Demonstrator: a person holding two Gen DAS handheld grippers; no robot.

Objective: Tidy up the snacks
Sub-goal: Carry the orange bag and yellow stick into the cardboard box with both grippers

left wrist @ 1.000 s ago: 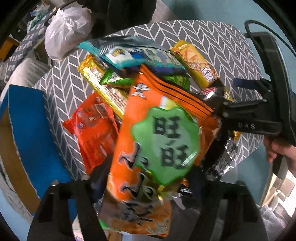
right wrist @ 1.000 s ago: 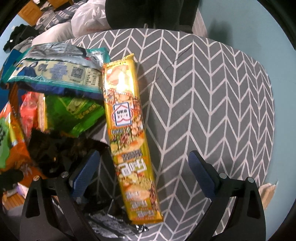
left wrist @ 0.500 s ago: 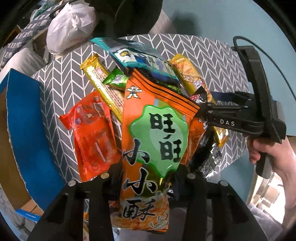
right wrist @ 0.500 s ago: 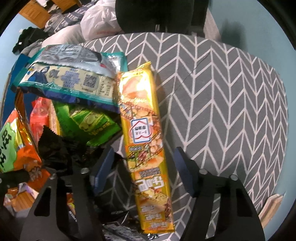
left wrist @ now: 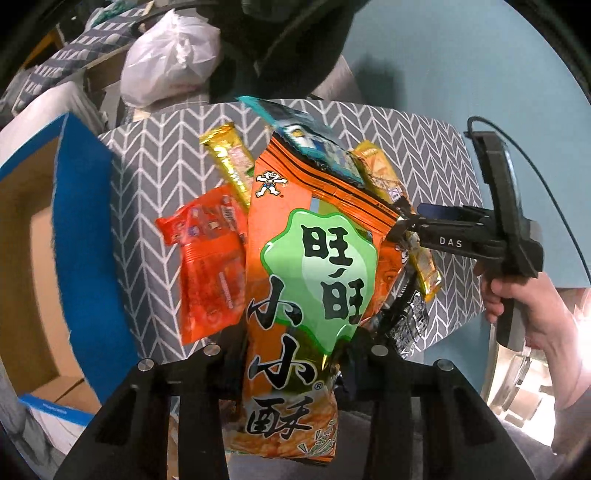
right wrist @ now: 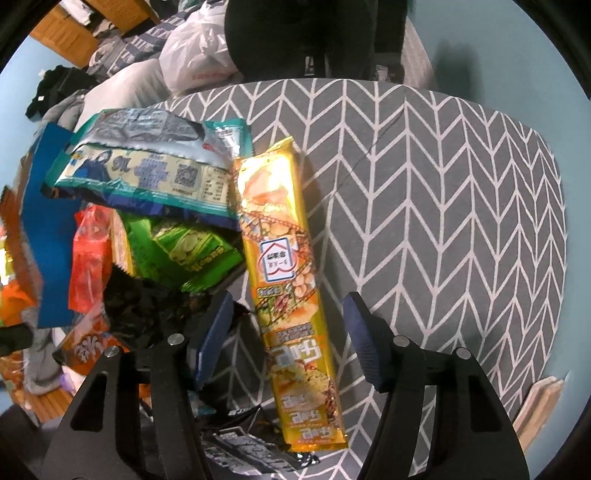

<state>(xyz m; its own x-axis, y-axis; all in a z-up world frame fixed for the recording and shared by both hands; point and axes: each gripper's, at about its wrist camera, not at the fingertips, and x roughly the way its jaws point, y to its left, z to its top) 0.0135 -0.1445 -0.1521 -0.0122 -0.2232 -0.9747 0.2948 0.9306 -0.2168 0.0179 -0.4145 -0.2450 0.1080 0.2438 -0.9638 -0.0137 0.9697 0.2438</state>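
Observation:
My left gripper [left wrist: 291, 354] is shut on a big orange snack bag with a green label [left wrist: 314, 266] and holds it up off the herringbone-cloth table [left wrist: 159, 177]. My right gripper [right wrist: 290, 332] is open, its blue pads either side of a long yellow snack packet [right wrist: 284, 269] that lies on the table; it also shows in the left wrist view [left wrist: 417, 218] at the bag's right edge. A teal packet [right wrist: 147, 173], a green packet [right wrist: 192, 251], a red packet [left wrist: 210, 262] and a black packet [right wrist: 144, 310] lie piled on the table.
An open cardboard box with blue flaps [left wrist: 74, 229] stands left of the table. A white plastic bag [left wrist: 170, 62] and a dark chair [right wrist: 303, 33] are behind the table. The table's right half [right wrist: 461, 206] shows only cloth.
My left gripper has lifted the orange bag and drawn back from the pile, so the table looks farther off. My right gripper has narrowed around the yellow packet but stays open.

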